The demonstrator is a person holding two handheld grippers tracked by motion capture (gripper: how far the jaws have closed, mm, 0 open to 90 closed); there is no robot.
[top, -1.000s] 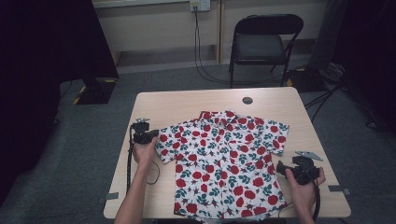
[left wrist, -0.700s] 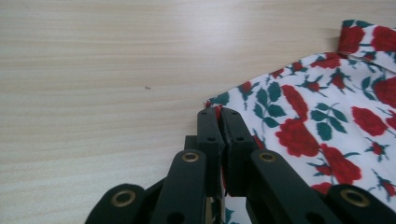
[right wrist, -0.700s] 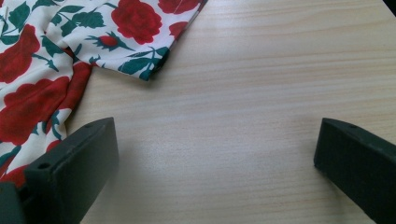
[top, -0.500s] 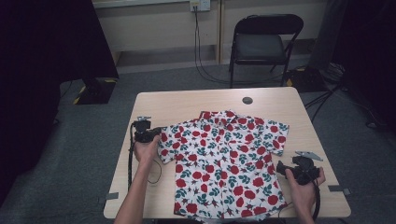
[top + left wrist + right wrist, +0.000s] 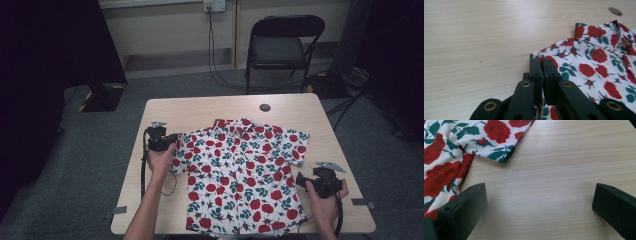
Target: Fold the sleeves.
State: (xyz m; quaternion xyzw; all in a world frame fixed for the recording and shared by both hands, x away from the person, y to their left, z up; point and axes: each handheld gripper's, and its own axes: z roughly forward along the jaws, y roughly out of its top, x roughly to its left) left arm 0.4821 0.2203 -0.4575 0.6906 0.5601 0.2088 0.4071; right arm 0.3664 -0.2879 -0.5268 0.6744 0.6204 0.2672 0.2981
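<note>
Folding looks like the job here, and it's barely started. The shirt (image 5: 242, 172) lies spread flat on the bench (image 5: 200, 107), front side up, nothing doubled over yet, both short sleeves out to the sides. The left tool (image 5: 161, 140) has its jaws pinched tight on the edge of the sleeve (image 5: 554, 53) nearest it; the left gripper view has them closed with the flowered cloth caught between them, so the first fold looks about to begin. The right tool (image 5: 314, 181) sits near the lower hem corner on the other side, jaws spread wide with bare bench between them, holding nothing, the cloth just beside one jaw.

So what's left is pretty much everything: sleeves in, sides over, then bottom up, by the looks of it.

As for how it lies: collar (image 5: 240, 123) points away from the person, toward the chair (image 5: 280, 47), hem hanging close to the near edge of the bench. Long axis runs collar to hem, straight away from the person, tilted a touch.
</note>
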